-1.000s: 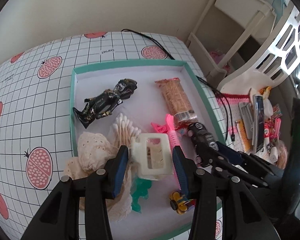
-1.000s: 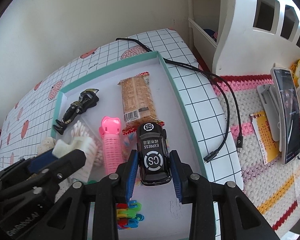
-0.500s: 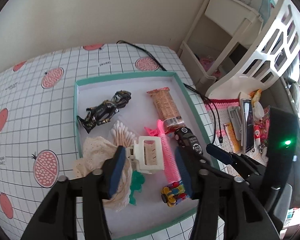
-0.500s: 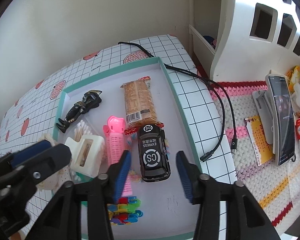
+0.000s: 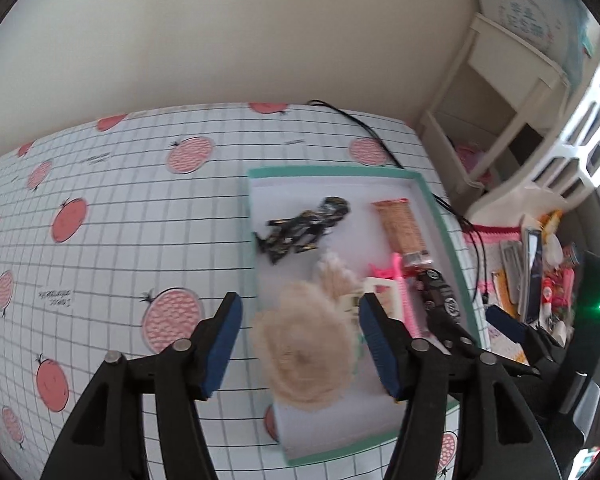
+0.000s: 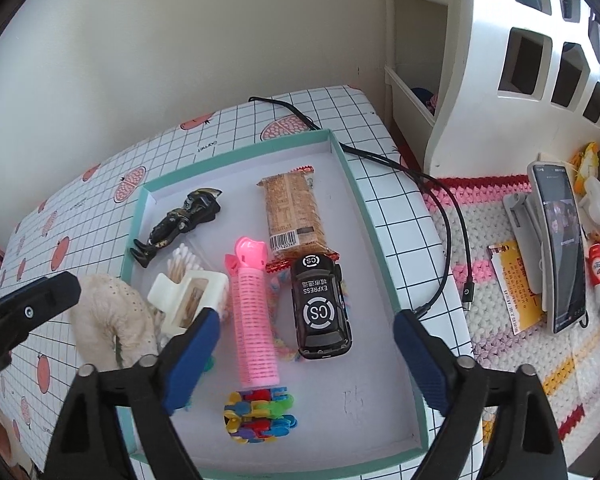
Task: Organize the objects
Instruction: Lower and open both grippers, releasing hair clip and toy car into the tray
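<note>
- Evidently everything small belongs in the shallow white tray with the teal rim (image 6: 374, 236), which sits on the white grid-patterned tablecloth with red fruit prints (image 6: 100, 216); most of the objects lie inside it.
- The right gripper (image 6: 306, 344) hovers above the tray's near half with its blue-padded fingers spread wide and nothing between them.
- Directly below that gap, the black toy car with white "CS EXPRESS" lettering (image 6: 320, 304) rests flat on the tray floor, free of the pads, its front touching the tan snack bar in a clear wrapper (image 6: 294, 216).
- Just beside the car lies the pink ribbed hair roller (image 6: 254, 316), and next to that the cream plastic claw clip (image 6: 188, 300), set against a bunch of white cotton swabs (image 6: 182, 264).
- The left gripper (image 5: 300, 344) is likewise parted and empty, poised over the beige lace scrunchie (image 5: 304, 352), which straddles the tray's left edge; I'd judge that overhang is why the gripper is there.
- The black-and-gold toy figurine (image 6: 180, 222) lies in the far corner, and a cluster of bright plastic clips (image 6: 258, 416) near the front.
</note>
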A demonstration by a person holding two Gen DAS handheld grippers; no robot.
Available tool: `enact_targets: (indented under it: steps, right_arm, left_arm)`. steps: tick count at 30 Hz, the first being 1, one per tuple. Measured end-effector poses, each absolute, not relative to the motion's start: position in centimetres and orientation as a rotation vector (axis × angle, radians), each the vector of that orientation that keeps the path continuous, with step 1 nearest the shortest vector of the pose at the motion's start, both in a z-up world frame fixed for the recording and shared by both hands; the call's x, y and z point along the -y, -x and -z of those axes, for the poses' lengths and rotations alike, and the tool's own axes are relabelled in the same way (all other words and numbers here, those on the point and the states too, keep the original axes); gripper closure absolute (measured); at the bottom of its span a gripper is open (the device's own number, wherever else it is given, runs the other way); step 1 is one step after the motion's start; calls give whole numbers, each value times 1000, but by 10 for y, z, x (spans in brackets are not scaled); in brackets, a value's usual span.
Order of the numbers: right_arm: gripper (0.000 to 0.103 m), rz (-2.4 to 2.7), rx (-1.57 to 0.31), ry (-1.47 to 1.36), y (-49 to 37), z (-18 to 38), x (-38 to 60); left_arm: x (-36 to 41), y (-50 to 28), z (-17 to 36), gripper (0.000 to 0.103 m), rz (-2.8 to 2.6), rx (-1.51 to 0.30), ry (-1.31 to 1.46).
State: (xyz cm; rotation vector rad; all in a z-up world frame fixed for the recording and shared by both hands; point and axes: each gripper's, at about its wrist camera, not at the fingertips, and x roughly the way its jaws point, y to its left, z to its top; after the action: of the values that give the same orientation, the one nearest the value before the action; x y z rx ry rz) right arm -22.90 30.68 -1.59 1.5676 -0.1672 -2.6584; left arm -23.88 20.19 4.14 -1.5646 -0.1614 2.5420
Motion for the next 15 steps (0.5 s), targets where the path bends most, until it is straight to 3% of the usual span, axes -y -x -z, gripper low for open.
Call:
enact_targets:
  steps: [2,7,9,15]
  right_arm:
    - [4,2665,165,-1558,228,14,-306]
    - [0,2684,159,-1535,226,10,-305]
    - [0,2689,160,-1525,225,8,-303]
    - [0,2697,145,-1501,218,3,-295]
  left_arm:
    - [-195,238,-42,17,-2562,173,1559]
    - [-183,236,-40,16,-2595,165,1570]
    - [-178,236,-37,5,-2614,180,1576]
    - [-166,234,-28,4,-2650,197,1602]
